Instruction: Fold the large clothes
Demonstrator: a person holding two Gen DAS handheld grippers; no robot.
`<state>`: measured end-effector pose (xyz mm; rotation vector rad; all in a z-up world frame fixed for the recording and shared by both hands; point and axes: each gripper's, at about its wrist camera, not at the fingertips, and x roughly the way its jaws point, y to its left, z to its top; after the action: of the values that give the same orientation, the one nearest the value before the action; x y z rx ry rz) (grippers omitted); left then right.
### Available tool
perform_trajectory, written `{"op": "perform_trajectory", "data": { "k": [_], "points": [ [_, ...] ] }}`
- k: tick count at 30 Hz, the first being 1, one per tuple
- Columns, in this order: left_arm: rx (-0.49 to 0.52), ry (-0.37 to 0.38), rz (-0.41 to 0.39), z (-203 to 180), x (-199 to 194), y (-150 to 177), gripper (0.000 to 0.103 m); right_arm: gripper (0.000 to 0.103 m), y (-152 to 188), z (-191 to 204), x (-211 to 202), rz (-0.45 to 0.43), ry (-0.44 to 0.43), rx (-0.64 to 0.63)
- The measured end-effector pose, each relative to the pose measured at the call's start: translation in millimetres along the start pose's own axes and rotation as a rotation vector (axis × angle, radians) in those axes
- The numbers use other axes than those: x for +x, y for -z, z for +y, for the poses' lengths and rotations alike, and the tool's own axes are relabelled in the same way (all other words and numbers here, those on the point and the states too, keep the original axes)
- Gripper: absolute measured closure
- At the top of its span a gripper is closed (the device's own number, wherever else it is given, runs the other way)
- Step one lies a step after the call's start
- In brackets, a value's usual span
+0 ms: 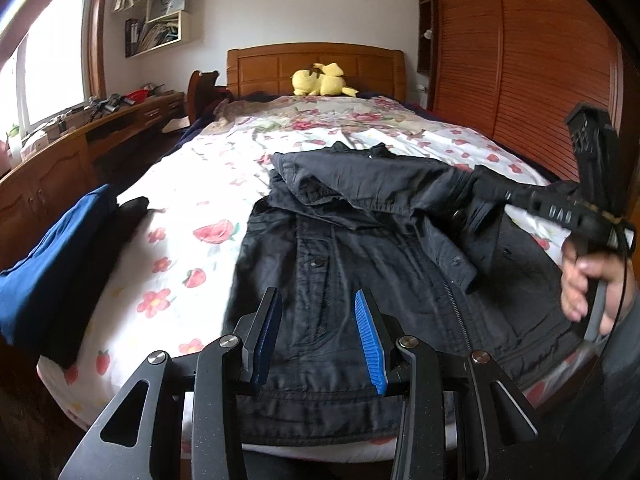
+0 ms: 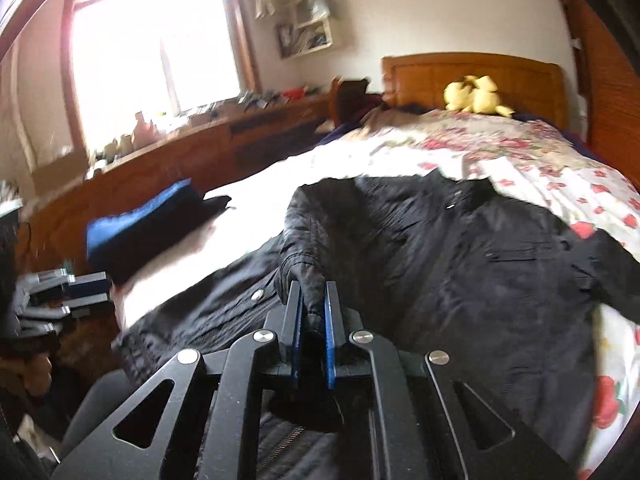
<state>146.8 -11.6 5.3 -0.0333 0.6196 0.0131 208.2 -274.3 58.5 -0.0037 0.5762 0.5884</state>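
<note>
A black jacket (image 1: 360,248) lies front-up on the floral bed sheet (image 1: 192,200), its hem towards me. My left gripper (image 1: 316,296) hovers open over the hem, with nothing between its blue pads (image 1: 370,340). At the right a hand holds my right gripper (image 1: 500,194), which is shut on the jacket's sleeve and holds it up across the chest. In the right wrist view the right gripper (image 2: 313,286) pinches the sleeve cuff (image 2: 308,240) between its pads, with the jacket (image 2: 460,260) spread below. The left gripper (image 2: 92,290) shows blurred at the left edge.
A folded blue and black pile (image 1: 52,264) sits at the bed's left edge. A yellow plush toy (image 1: 320,80) lies by the wooden headboard (image 1: 272,64). A wooden desk (image 1: 60,152) runs along the left under the window. A slatted wardrobe (image 1: 520,60) stands on the right.
</note>
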Motion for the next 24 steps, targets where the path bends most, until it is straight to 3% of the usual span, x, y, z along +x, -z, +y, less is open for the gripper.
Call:
{"op": "perform_trajectory", "data": {
  "k": [5, 12, 17, 20, 22, 24],
  "points": [
    [0.025, 0.013, 0.003, -9, 9, -4, 0.063, 0.094, -2, -40, -15, -0.022, 0.107, 0.078],
    [0.062, 0.053, 0.0, -19, 32, -13, 0.063, 0.094, 17, -94, -6, 0.052, 0.364, 0.177],
    [0.054, 0.093, -0.013, -18, 57, -23, 0.063, 0.091, 21, -99, -10, 0.059, 0.427, 0.161],
    [0.033, 0.118, -0.002, -15, 76, -31, 0.063, 0.08, 18, -99, -19, 0.032, 0.486, 0.149],
    [0.042, 0.119, 0.0, -17, 88, -35, 0.063, 0.064, 16, -103, -25, 0.014, 0.495, 0.139],
    [0.058, 0.127, 0.001, -19, 100, -40, 0.063, 0.061, 15, -104, -30, 0.006, 0.497, 0.131]
  ]
}}
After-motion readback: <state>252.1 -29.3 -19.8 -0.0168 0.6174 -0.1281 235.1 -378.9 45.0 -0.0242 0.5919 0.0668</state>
